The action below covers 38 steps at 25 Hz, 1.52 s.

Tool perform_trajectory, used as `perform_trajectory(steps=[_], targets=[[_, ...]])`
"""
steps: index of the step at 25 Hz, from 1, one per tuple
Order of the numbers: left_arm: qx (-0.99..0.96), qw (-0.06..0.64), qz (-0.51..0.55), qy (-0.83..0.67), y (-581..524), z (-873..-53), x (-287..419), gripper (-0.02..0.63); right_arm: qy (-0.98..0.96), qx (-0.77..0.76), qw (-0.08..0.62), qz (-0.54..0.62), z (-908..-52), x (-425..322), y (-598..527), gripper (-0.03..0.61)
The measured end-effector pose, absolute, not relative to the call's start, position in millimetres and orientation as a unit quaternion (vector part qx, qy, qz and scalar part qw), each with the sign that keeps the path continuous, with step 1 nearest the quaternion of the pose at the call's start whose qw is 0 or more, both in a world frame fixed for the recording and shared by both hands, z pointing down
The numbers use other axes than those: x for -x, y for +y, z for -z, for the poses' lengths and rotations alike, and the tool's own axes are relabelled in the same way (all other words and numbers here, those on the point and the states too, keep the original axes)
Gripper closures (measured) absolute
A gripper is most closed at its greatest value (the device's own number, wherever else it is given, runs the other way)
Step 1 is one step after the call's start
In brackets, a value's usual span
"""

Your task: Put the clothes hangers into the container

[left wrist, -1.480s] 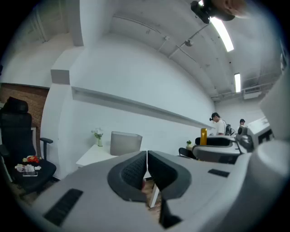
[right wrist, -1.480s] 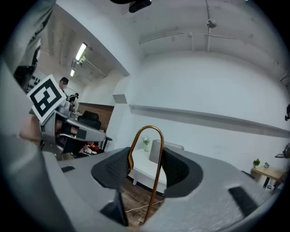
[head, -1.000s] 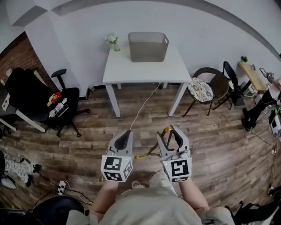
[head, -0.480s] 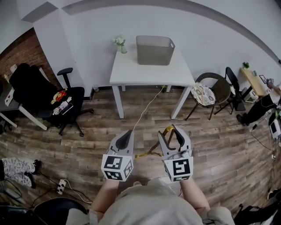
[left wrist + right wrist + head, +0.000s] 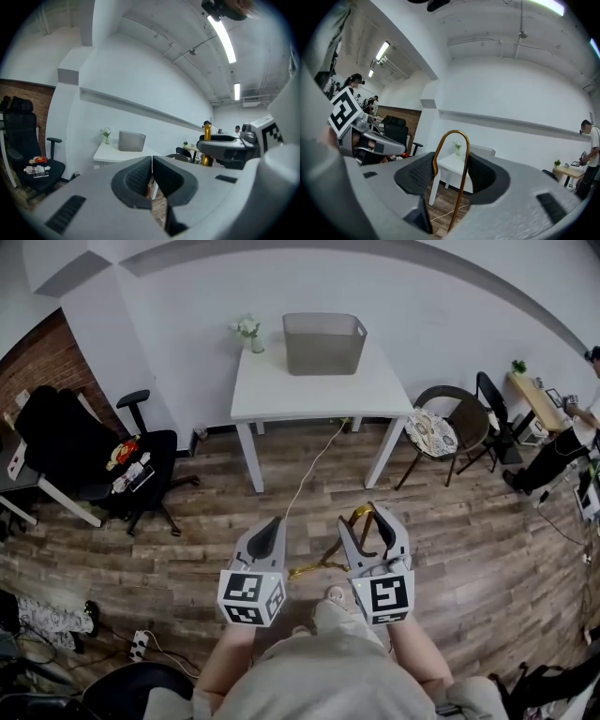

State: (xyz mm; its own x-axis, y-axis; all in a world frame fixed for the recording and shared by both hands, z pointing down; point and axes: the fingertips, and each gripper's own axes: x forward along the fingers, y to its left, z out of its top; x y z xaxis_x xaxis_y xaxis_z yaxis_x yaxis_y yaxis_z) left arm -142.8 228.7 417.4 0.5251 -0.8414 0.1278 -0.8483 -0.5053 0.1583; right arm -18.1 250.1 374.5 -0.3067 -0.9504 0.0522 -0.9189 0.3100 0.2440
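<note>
**Gold hanger in the right gripper, container on the far table**

Head view: the person stands on a brown wood-plank floor [image 5: 469,540] with both grippers held out in front, side by side. The right gripper [image 5: 373,518] is clamped on the hook of a slim gold metal clothes hanger [image 5: 314,568]. The rest of the hanger runs down and to the left between the two tools, and its full outline is hard to make out from here. The left gripper [image 5: 272,526] carries nothing. Well ahead stands a white rectangular table [image 5: 309,395]. On it, near the wall, are a grey rectangular plastic container [image 5: 323,343] and, just to its left, a small vase of pale flowers [image 5: 248,332]. A black office chair [image 5: 141,451] stands to the table's left (some small items lie on its seat). A round chair with a patterned cushion [image 5: 431,432] stands to its right.

Left gripper view: the ribbed dark pads meet tip to tip with nothing between them. The table and the container show beyond, and the right gripper with the gold hook is at the right edge.

Right gripper view: the gold hook rises between the pads, with one side of its wire against each pad. The white table lies straight ahead.
</note>
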Motion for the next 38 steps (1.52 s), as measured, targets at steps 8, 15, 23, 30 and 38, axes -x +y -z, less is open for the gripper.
perform_trajectory(steps=[8, 15, 23, 30, 38], targets=[[-0.861, 0.109, -0.013, -0.496, 200.3, -423.8, 138.7, 0.604, -0.806, -0.577, 0.089, 0.094, -373.0, 9.6, 219.6, 0.356], [-0.857, 0.107, -0.017, -0.504, 148.4, -429.4, 128.4, 0.604, -0.810, -0.573, 0.085, 0.095, -374.7, -4.2, 160.9, 0.356], [-0.851, 0.103, -0.014, -0.514, 77.8, -420.3, 112.0, 0.604, -0.809, -0.572, 0.079, 0.110, -364.8, -25.6, 79.4, 0.356], [-0.845, 0.108, -0.006, -0.524, 22.1, -412.3, 95.8, 0.604, -0.820, -0.556, 0.086, 0.102, -358.7, -37.1, 22.0, 0.356], [-0.837, 0.106, -0.006, -0.536, -33.1, -412.0, 71.1, 0.604, -0.827, -0.545, 0.082, 0.107, -357.9, -62.1, -37.0, 0.356]])
